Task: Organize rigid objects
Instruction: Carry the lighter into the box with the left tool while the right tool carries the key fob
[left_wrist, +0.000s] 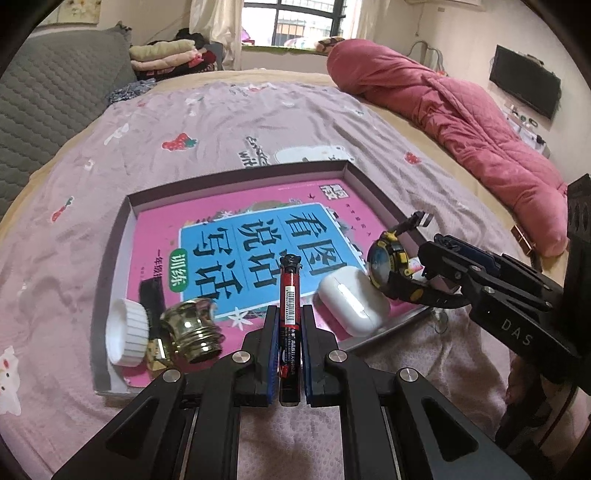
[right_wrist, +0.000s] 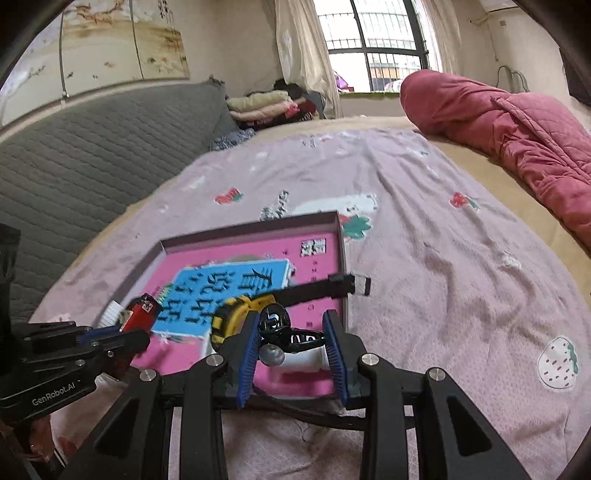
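Nearest in the left wrist view: the left gripper (left_wrist: 289, 332) has its fingers pinched on a red-and-black marker pen (left_wrist: 289, 295), which points forward over the near edge of the shallow box tray (left_wrist: 236, 175). The pen is not yet released; it hangs above the pink workbook (left_wrist: 221, 229) that lines the tray floor.

At the near right, the right gripper (right_wrist: 291, 343) has its blue pads spread. A yellow-and-black wristwatch (left_wrist: 388, 264) sits at its tip, over the tray's near right corner. Whether the watch rests on the tray or is carried cannot be told; the pads do not appear to press on it. The strap end reaches out past the tray's right wall.

Already inside the tray, along the near edge from left to right: a white ribbed cap (left_wrist: 127, 334), a gold threaded cap (left_wrist: 194, 330) and a white earbud case (left_wrist: 351, 301) just beside the watch.

Judgement: the sorting is well along. Three items are placed, while the pen and probably the watch still need setting down.

Far side: the purple printed bedsheet (left_wrist: 221, 118) shows no other loose rigid items; a pink quilt (left_wrist: 461, 110) lies at the far right.
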